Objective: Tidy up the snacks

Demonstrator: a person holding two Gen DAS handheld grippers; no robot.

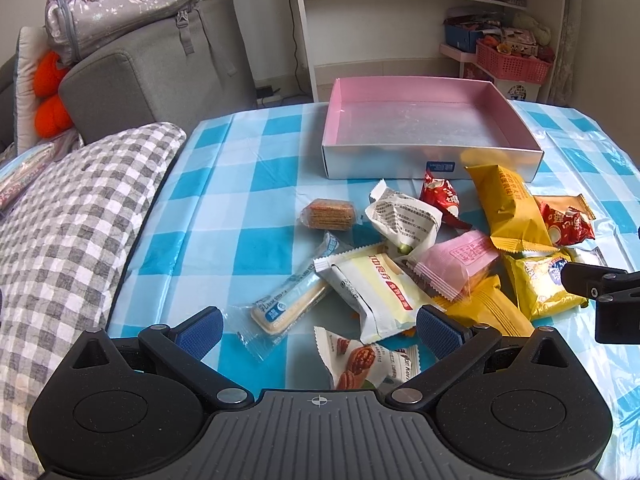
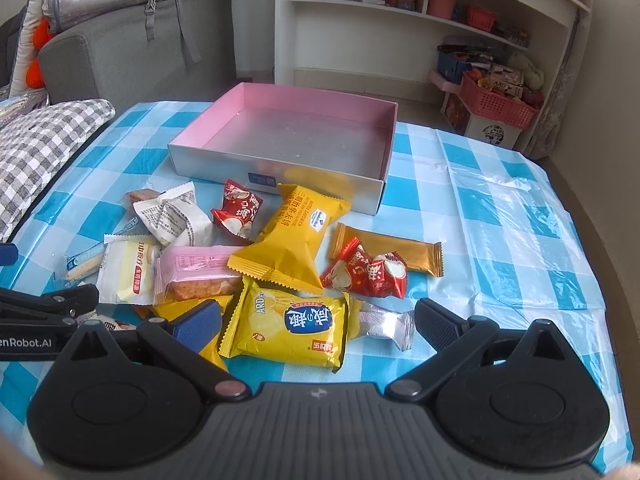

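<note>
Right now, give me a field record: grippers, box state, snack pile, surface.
left gripper: open, over a walnut snack packet, holding nothing
right gripper: open, straddling a yellow chip packet, not gripping
box: silver outside, pink inside, empty
snacks: loose pile in front of the box, none inside; includes a big yellow wafer bag and red candies
surface: blue-and-white checked tablecloth

We see the snack pile [image 2: 256,264] crowding the cloth before the box [image 2: 280,184]. Bare tablecloth [image 2: 500,220] lies open rightward; the checked cushion [image 1: 68,216] hems the left.
</note>
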